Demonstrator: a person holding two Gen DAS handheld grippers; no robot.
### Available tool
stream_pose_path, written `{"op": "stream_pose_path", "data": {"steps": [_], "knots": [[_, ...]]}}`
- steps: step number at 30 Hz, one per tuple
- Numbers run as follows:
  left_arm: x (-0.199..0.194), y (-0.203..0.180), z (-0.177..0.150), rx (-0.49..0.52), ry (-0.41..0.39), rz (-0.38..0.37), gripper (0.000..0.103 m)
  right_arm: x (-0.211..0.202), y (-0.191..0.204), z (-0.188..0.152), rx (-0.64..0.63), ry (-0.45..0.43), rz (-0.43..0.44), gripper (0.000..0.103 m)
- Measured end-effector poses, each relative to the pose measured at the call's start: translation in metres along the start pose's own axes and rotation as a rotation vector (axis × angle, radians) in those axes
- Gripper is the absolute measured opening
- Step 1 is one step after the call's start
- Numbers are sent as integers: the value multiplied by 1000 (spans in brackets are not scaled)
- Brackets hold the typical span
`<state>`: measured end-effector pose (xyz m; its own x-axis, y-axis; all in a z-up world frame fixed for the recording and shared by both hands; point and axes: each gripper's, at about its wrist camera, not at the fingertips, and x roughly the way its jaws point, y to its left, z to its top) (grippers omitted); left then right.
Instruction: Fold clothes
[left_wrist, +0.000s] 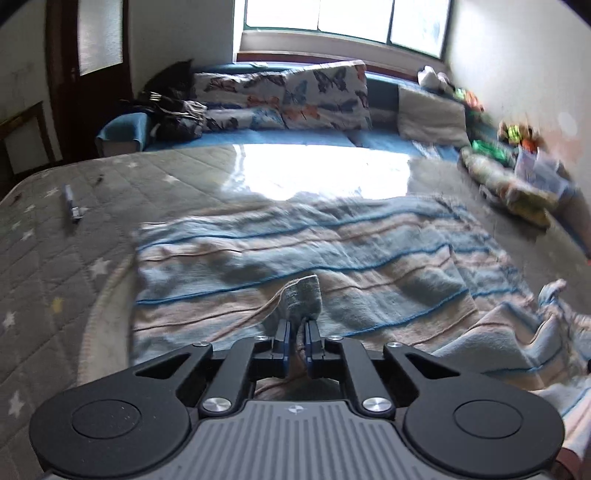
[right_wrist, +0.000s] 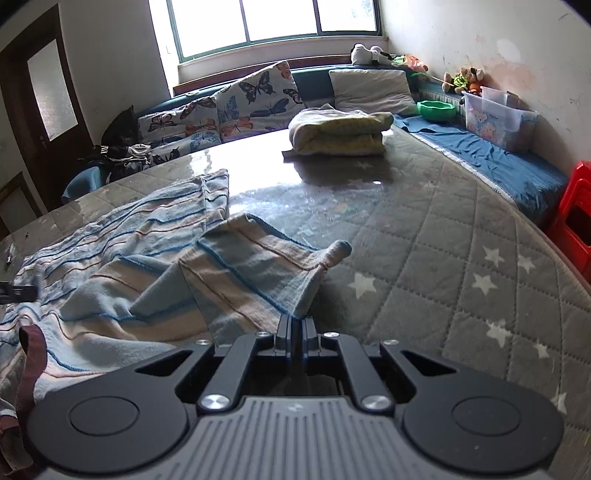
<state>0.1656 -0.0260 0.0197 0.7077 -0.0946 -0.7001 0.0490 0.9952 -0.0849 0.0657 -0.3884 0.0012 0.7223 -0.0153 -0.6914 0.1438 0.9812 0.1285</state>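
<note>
A striped blue, white and peach cloth lies spread on a grey quilted table cover with stars. My left gripper is shut on a bunched corner of it, which sticks up between the fingers. In the right wrist view the same striped cloth is folded over toward me, and my right gripper is shut on another edge of it, lifting a flap. At the far left of that view a dark tip of the left gripper shows.
A folded yellow and white blanket sits farther back on the table. A small pen-like object lies at the left. Behind are butterfly cushions, a blue bench with a plastic box, and a red stool.
</note>
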Motion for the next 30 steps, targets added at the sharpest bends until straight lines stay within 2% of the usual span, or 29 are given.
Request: {"op": "stream_pose_path", "data": {"steps": [9, 15, 21, 30], "knots": [[-75, 54, -23, -126, -115, 19, 7, 3, -5, -3, 23, -3, -5, 7], [-128, 93, -52, -201, -162, 77, 7, 2, -5, -5, 23, -10, -6, 7], [-151, 124, -96, -261, -110, 154, 6, -5, -7, -11, 33, -30, -26, 6], [-157, 148, -121, -326, -59, 221, 6, -41, -19, -43, 47, -30, -49, 5]]}}
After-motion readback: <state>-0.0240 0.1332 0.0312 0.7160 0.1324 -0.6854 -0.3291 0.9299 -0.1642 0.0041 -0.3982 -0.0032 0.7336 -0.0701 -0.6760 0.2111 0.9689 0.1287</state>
